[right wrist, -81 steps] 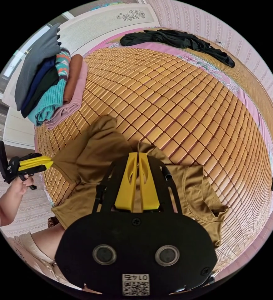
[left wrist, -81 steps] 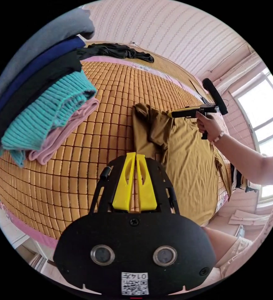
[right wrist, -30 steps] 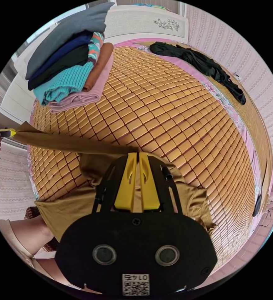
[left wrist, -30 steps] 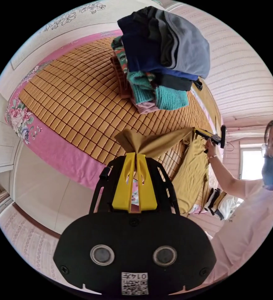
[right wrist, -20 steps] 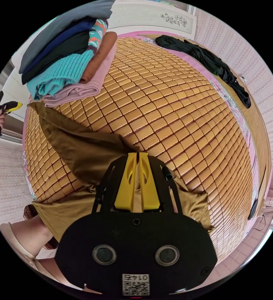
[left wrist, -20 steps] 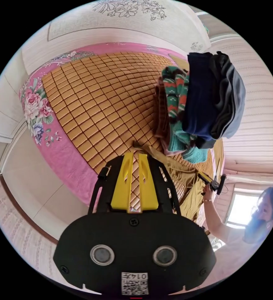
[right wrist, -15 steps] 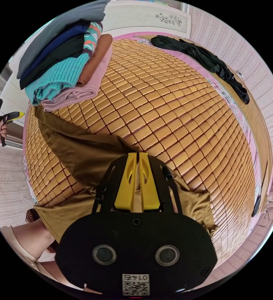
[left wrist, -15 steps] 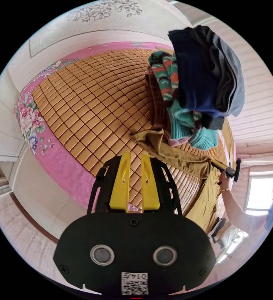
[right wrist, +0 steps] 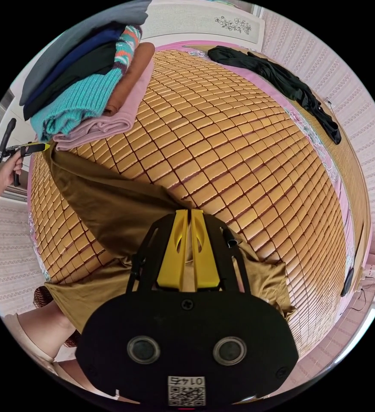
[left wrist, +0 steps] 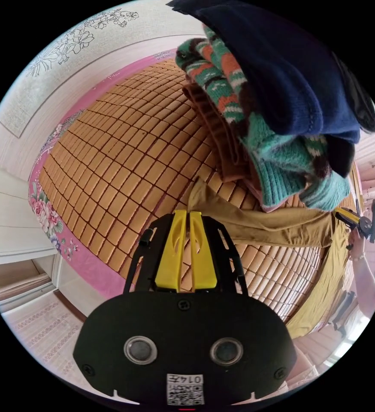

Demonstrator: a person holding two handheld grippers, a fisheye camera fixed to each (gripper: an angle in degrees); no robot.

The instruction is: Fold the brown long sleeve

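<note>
The right gripper (right wrist: 187, 214) clamps the brown long sleeve (right wrist: 106, 201) on the bamboo mat (right wrist: 239, 141). The left gripper (left wrist: 186, 214) (jaws closed, empty) hovers beside the stacked clothes (left wrist: 273, 111).

A bed (right wrist: 247, 141) with a bamboo mat carries the brown shirt (right wrist: 106, 206), spread flat; beside the shirt sits a clothes stack (right wrist: 84, 86), and well apart a black garment (right wrist: 282, 81).
</note>
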